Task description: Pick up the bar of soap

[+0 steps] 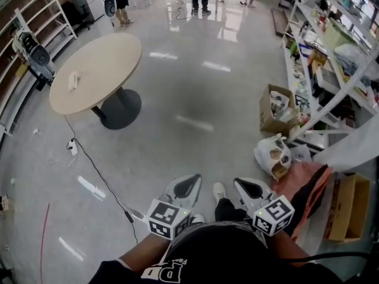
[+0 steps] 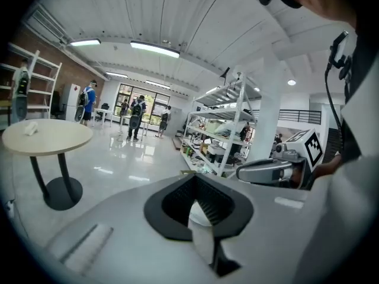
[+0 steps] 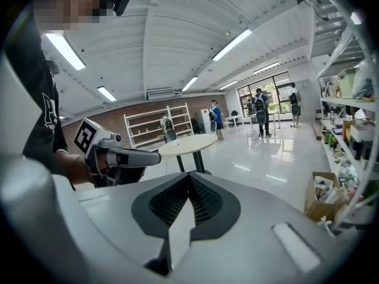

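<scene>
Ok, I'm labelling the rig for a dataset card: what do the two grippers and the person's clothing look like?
The left gripper and right gripper have smooth light-grey shells with black ribbed pads. Each carries a white cube with black square markers. The person wears a black top with white lettering.

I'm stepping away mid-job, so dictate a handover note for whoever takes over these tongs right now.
Left tongs: shut, empty, held low.
Right tongs: shut, empty, close beside the left.
Soap: the small pale bar, likely it, lies on the round table across the room, toward the table's left side in the head view.
Done: nothing; the bar is untouched.
Left to do: walk to the table, open one pair, close on the bar, lift.
</scene>
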Demonstrator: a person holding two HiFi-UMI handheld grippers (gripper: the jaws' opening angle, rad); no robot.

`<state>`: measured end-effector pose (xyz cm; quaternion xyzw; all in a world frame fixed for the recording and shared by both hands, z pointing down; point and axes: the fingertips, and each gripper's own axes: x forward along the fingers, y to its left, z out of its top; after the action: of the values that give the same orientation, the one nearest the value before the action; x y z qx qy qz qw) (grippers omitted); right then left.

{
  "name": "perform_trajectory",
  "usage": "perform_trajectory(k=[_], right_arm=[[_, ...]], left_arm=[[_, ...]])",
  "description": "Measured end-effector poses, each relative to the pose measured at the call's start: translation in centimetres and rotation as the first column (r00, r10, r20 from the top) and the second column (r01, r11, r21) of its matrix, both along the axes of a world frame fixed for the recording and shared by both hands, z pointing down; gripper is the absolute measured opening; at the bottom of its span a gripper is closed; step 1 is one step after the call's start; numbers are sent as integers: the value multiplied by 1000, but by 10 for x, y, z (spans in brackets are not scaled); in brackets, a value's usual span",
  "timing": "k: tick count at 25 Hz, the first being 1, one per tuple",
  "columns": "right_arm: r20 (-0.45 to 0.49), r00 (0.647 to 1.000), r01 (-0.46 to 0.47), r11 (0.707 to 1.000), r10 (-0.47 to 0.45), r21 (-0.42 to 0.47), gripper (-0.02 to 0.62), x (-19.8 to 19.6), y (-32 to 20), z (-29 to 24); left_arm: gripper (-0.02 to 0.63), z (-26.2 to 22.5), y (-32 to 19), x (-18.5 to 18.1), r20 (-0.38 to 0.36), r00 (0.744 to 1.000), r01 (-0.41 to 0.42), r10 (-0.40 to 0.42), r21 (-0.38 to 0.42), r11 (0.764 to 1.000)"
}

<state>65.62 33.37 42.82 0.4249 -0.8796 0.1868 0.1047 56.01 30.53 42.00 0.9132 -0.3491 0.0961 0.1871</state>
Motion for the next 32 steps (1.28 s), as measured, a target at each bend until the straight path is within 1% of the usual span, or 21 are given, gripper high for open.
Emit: perform_trajectory(k=[3, 5, 10, 11, 15, 17, 19, 21, 26, 29, 32], right_arm=[[3, 997, 82, 996, -82, 21, 6, -12, -29, -4], [7, 993, 121, 992, -121, 39, 6, -15, -48, -9], [26, 975, 220, 972, -223, 79, 6, -14, -90, -18], [30, 971, 236, 969, -239, 78, 6, -12, -97, -18], [44, 958, 280, 957, -283, 78, 6, 2, -122, -20], [50, 952, 296, 951, -301, 84, 6, 7, -133, -21], [54, 946, 313, 946, -319, 87, 6, 11, -144, -21], [62, 943, 322, 943, -328, 85, 6, 18, -154, -20], [77, 948, 304, 949, -310, 80, 6, 42, -175, -11], [100, 949, 291, 954, -298, 73, 6, 50, -193, -9], [119, 944, 300, 951, -308, 79, 6, 45, -204, -9]], left_arm=[[8, -3, -19, -17, 9, 997, 83, -83, 7, 997], [8, -5, -33, -25, 8, 991, 132, -132, -1, 991], [8, -6, -61, -33, 31, 966, 256, -256, -3, 967], [8, -7, -66, -31, 24, 961, 278, -277, -13, 961], [8, -11, -87, -21, -56, 933, 350, -354, -71, 934], [8, -12, -96, -22, -50, 920, 386, -390, -67, 920], [8, -16, -106, -18, -34, 913, 406, -408, -44, 913], [8, -20, -115, -11, -27, 912, 410, -410, -27, 912], [8, -17, -137, 7, 1, 913, 409, -409, -2, 913], [8, -14, -150, 15, -6, 910, 414, -415, -22, 910], [8, -9, -157, 10, 12, 903, 430, -430, -41, 902]])
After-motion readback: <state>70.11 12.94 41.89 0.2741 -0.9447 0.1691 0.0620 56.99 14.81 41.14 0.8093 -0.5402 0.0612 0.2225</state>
